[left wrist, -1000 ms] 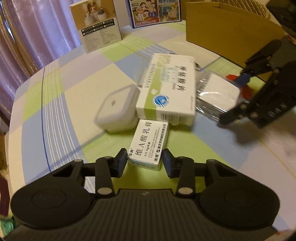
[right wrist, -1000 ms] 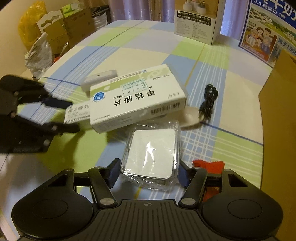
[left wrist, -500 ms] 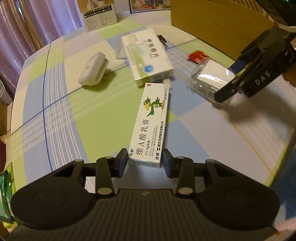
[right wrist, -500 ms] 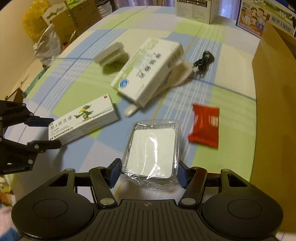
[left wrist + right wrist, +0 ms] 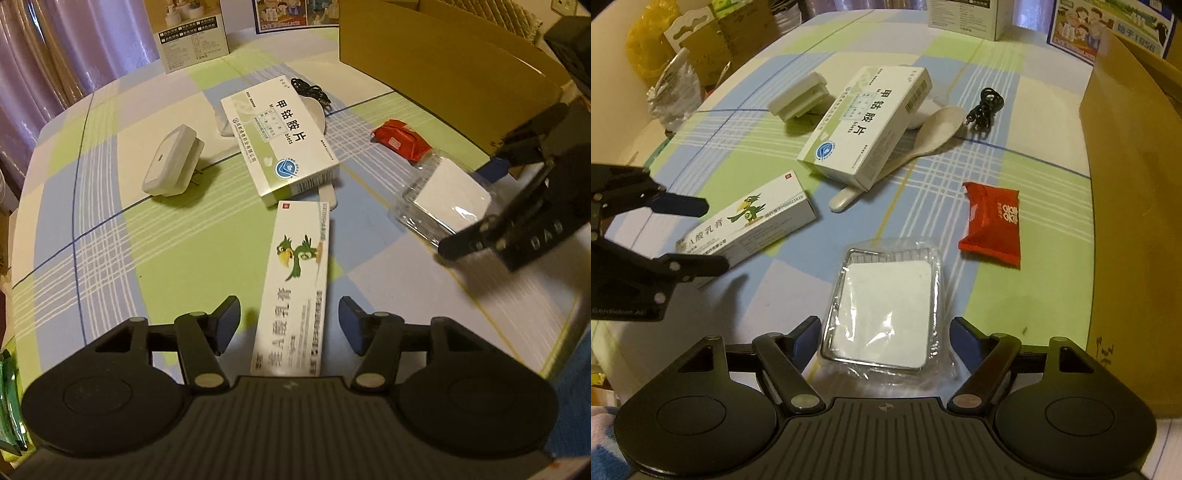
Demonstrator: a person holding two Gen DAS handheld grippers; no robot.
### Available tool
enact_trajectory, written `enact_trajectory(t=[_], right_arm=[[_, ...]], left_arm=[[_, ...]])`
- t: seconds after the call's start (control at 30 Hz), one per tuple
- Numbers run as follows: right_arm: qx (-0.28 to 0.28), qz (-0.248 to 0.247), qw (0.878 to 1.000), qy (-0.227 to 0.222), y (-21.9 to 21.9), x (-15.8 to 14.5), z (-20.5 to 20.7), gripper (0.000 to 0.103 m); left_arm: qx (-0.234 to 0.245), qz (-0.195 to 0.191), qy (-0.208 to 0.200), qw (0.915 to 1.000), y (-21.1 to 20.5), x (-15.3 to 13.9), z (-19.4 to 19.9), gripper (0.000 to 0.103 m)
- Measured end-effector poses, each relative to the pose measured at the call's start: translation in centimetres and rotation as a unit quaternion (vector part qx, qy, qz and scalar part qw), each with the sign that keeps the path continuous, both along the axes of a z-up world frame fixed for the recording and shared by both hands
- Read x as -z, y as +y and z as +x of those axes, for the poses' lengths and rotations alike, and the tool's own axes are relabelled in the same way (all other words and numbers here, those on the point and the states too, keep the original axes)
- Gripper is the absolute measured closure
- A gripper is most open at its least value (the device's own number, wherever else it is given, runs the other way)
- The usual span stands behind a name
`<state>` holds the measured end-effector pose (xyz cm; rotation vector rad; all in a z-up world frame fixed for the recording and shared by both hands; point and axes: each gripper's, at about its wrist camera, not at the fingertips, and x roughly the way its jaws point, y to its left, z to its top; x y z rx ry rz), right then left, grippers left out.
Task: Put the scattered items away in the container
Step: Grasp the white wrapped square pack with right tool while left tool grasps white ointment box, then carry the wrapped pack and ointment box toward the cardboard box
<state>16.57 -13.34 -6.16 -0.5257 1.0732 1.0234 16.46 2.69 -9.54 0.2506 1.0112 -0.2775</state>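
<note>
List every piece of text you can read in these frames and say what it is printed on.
"甲钴胺片", "blets": large medicine box.
"酸乳膏", "H50021816": parrot carton; small print blurred.
"1956": poster.
"DAS", mirrored: right hand-held gripper.
Red snack packet: logo unreadable.
Product box: print too small.

Warm, yellowish indoor light from overhead, moderately bright across the checked tablecloth [image 5: 155, 236]. Short soft shadows just beside the white medicine box [image 5: 280, 144] and the wall charger [image 5: 171, 166]. Glare on the plastic-wrapped tray [image 5: 890, 317], white patches on its film. Motion blur on the near end of the long ointment box [image 5: 295, 291], print there unreadable; sharper farther along it. Strong fisheye bending toward the edges of both views, cardboard box [image 5: 1134, 206] wall curved, corners dark. Slight softness and grain throughout.
</note>
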Motion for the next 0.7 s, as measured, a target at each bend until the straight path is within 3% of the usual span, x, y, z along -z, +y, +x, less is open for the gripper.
enact_trajectory(t=[0.13, 0.23, 0.3, 0.4, 0.7], right_arm=[[0.003, 0.005, 1.000, -0.007, 0.2, 0.1, -0.1, 0.031], [0.006, 0.007, 1.000, -0.004, 0.1, 0.1, 0.0, 0.044], [0.006, 0.006, 1.000, -0.005, 0.2, 0.0, -0.1, 0.045], [0.005, 0.007, 1.000, -0.007, 0.1, -0.2, -0.3, 0.046], [-0.003, 0.020, 1.000, -0.008, -0.3, -1.5, -1.0, 0.050]], left_arm=[[0.002, -0.002, 0.005, 1.0000, -0.3, 0.4, 0.8, 0.050], [0.009, 0.002, 0.005, 0.9999, -0.7, 0.5, 1.1, 0.053], [0.014, 0.010, 0.010, 0.9998, -1.1, 0.7, 1.3, 0.056], [0.013, 0.011, 0.017, 0.9997, -1.3, 1.0, 1.2, 0.069], [-0.019, -0.017, 0.024, 0.9994, -1.1, 0.2, -0.6, 0.070]])
